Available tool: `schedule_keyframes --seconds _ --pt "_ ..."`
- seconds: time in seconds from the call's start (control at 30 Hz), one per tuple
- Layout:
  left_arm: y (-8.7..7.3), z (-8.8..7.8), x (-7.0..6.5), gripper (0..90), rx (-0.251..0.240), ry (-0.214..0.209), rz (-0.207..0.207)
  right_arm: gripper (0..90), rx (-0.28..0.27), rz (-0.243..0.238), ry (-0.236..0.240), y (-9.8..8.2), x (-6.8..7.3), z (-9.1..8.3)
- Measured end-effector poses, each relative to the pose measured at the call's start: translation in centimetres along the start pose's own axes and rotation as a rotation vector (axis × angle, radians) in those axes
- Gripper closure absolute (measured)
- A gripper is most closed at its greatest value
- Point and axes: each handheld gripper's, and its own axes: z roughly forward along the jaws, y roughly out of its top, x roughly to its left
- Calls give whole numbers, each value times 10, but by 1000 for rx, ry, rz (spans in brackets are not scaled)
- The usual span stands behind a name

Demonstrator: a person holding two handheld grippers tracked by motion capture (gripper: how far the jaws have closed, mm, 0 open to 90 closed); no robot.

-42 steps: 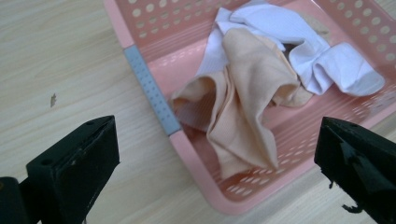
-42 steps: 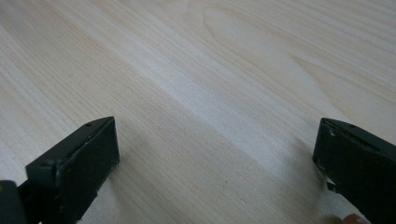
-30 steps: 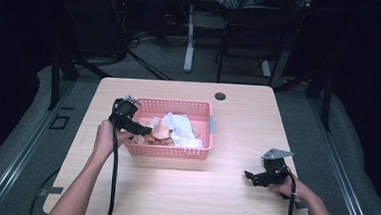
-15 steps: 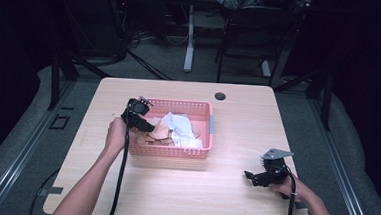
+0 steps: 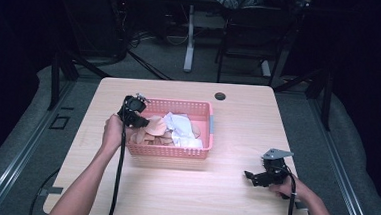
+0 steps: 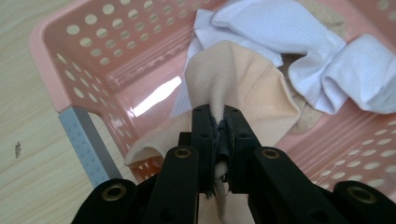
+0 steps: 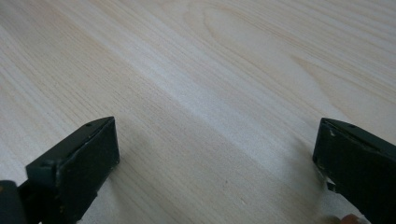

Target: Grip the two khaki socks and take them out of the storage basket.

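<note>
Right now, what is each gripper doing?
Left gripper: shut on the beige cloth over the pink perforated plastic basket.
Right gripper: open, holding nothing.

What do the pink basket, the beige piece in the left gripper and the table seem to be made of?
Pink basket: likely moulded plastic, glossy, with punched holes. Beige cloth: soft matte fabric, folding where the left gripper pinches it. Table: pale wood-grain surface, perhaps laminate.

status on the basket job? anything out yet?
Nothing lies out on the table yet. In hand: left gripper is shut on a beige cloth inside the pink basket. Left: the white cloths; right gripper is open, idle on the table.
</note>
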Motion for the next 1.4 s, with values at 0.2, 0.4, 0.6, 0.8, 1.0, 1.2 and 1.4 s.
schedule_keyframes --seconds 0.2,0.4,0.6,0.8,1.0,1.2,1.4 --pt "3 -9 0 839 -17 2 2 0 0 0 0 0 0 0" --pt "5 -16 2 833 -3 -11 6 0 0 0 0 0 0 0" --pt "7 -24 5 837 -23 -9 12 0 0 -1 1 0 0 0" --pt "10 -34 8 835 -31 -17 12 0 0 -1 2 0 0 0" --pt "13 -43 11 835 -45 -34 7 0 0 -1 1 0 0 0" --pt "17 -57 15 834 -55 -34 7 0 0 -1 2 0 0 0" --pt "19 -70 19 833 -70 -21 6 0 0 -1 1 0 0 0"
